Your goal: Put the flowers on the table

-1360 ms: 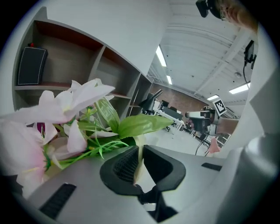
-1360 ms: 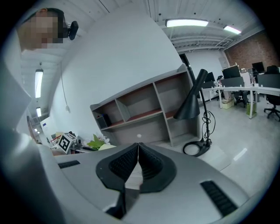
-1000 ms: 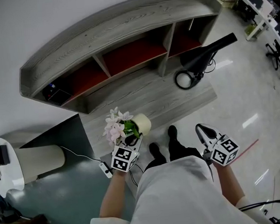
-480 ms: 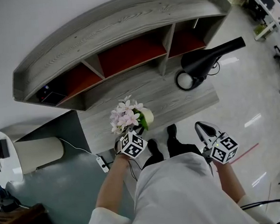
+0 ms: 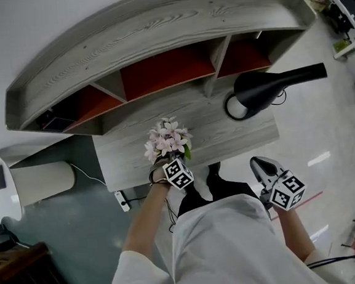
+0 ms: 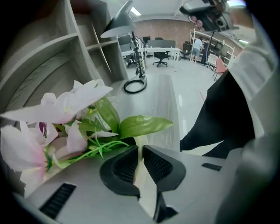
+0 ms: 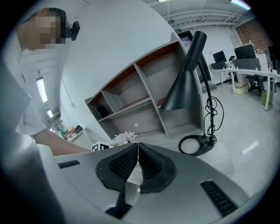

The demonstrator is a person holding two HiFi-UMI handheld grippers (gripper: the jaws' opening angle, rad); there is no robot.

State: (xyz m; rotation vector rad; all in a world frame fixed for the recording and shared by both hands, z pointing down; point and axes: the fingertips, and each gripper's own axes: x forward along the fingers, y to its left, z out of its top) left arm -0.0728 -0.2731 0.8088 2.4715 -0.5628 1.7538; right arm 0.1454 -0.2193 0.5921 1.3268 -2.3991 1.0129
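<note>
A bunch of pale pink flowers (image 5: 167, 139) with green leaves sits in a cream pot. My left gripper (image 5: 168, 160) is shut on the pot's rim (image 6: 141, 142), which shows as a cream strip between the jaws. The flowers (image 6: 57, 114) fill the left of the left gripper view. They hang over the front part of the grey wooden table (image 5: 232, 133); I cannot tell whether the pot touches it. My right gripper (image 5: 256, 162) is off the table's front right edge. It (image 7: 138, 147) is shut with nothing in it, and the flowers (image 7: 124, 138) show beyond it.
A black desk lamp (image 5: 265, 87) stands at the table's right, its round base (image 6: 134, 85) ahead of the flowers. A grey shelf unit with red-backed compartments (image 5: 158, 66) runs along the table's far side. A white cylinder (image 5: 42, 181) and a power strip (image 5: 121, 201) lie to the left.
My left gripper has carried the flowers forward from the front edge to over the table. The pot's cream side, seen before, is now hidden under the blooms. The right gripper has barely moved.
</note>
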